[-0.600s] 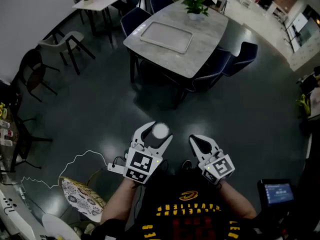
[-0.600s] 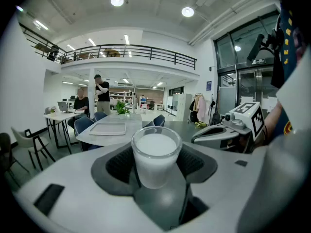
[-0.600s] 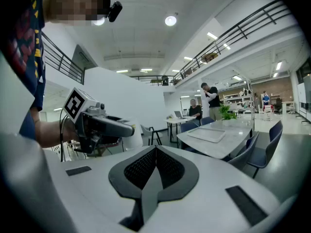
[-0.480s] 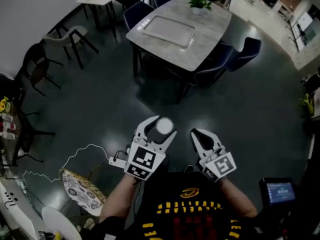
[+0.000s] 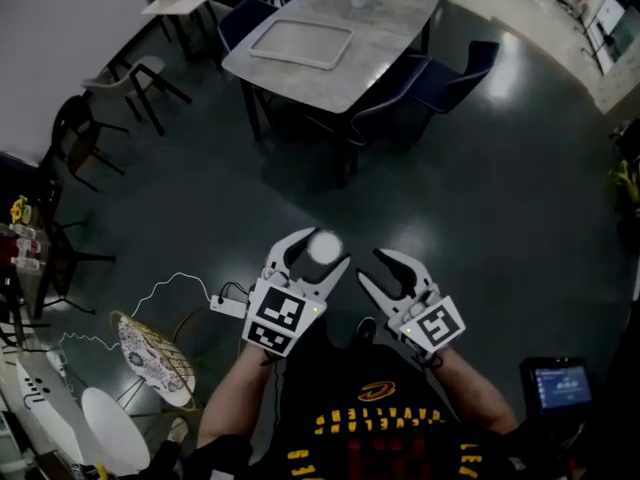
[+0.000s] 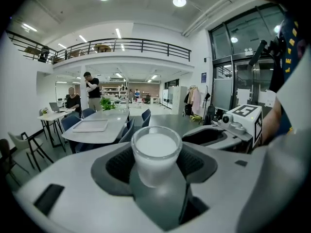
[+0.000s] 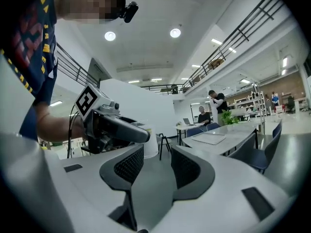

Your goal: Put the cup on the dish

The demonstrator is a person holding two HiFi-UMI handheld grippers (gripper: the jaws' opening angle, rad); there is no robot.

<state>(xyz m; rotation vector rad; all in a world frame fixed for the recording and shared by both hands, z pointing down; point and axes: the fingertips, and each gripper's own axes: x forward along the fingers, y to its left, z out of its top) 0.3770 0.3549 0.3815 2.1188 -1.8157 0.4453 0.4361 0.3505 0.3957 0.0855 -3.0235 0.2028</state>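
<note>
Cup [image 6: 155, 152], upright, clamped in the jaws of the left gripper [image 5: 316, 253] above the floor [image 5: 200, 218]; the tray [image 5: 300, 43] on the table [image 5: 400, 33], probably the dish, lies well ahead, while the right gripper [image 5: 376, 268] alongside stands open and empty

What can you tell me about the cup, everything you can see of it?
The cup is small and round, milky white with a glassy rim, mouth up. The dark ribbed pads of the left hand-held gripper grip its sides. It hangs in the air over the dark floor, well short of the grey table. Nothing else touches it.
</note>
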